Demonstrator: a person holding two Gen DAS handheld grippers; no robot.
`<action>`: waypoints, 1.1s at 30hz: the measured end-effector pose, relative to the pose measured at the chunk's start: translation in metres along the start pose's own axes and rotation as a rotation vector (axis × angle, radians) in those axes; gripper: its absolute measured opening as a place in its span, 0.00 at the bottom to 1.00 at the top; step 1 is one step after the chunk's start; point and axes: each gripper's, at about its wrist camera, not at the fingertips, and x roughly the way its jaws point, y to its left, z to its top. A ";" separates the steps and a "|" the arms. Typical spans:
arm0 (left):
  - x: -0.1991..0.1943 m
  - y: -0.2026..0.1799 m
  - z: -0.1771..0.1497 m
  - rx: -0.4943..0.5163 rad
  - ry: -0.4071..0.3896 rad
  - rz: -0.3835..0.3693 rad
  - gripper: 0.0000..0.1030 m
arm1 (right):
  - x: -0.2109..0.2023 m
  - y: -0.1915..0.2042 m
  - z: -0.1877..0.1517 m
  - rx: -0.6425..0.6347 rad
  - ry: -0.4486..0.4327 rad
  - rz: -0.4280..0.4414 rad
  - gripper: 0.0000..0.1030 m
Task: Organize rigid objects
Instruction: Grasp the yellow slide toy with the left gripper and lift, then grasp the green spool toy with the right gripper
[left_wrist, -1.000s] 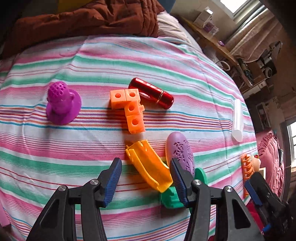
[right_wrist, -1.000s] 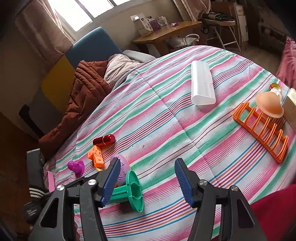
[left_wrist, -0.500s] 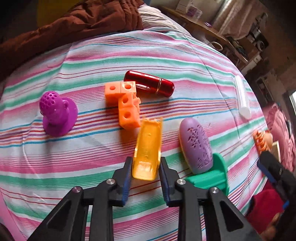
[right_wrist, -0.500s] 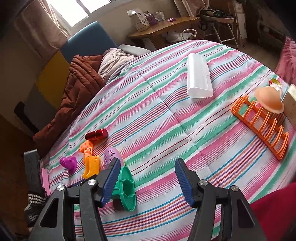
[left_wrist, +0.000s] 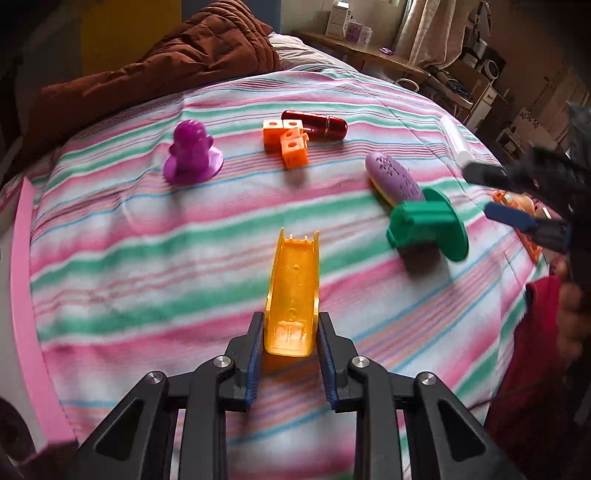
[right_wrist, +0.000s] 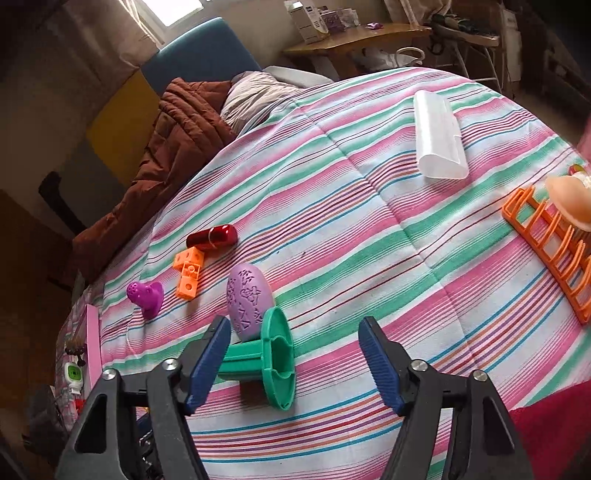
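Note:
My left gripper (left_wrist: 291, 321) is shut on the near end of a yellow trough-shaped piece (left_wrist: 291, 280), which points away from me over the striped bedsheet (left_wrist: 147, 258). Beyond it lie a purple knobbed toy (left_wrist: 192, 153), joined orange cubes (left_wrist: 286, 142), a red cylinder (left_wrist: 317, 123), a lilac oval (left_wrist: 395, 179) and a green flanged piece (left_wrist: 424, 229). My right gripper (right_wrist: 293, 325) hovers over the green flanged piece (right_wrist: 273, 358). Its jaws are opening and its pads press on nothing. The lilac oval (right_wrist: 249, 299) leans against the green flange.
A white translucent case (right_wrist: 437, 136) lies farther back on the bed. An orange rack (right_wrist: 550, 243) and a peach-coloured object (right_wrist: 569, 199) sit at the right edge. A brown blanket (right_wrist: 177, 125) is bunched at the head, and a pink strip (left_wrist: 26, 295) borders the left side.
My left gripper closed on the yellow piece and drew it away from the other toys, turning it to point straight ahead. My right gripper's jaws widened and came nearer the green piece.

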 end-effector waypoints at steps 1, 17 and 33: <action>-0.004 0.002 -0.007 -0.007 -0.004 -0.007 0.26 | 0.002 0.005 -0.002 -0.018 0.005 0.007 0.77; -0.022 0.016 -0.028 -0.040 -0.014 -0.079 0.38 | 0.042 0.047 -0.026 -0.269 0.073 -0.111 0.84; -0.011 0.000 -0.011 0.080 -0.004 -0.018 0.39 | 0.045 0.052 -0.031 -0.377 0.155 -0.165 0.53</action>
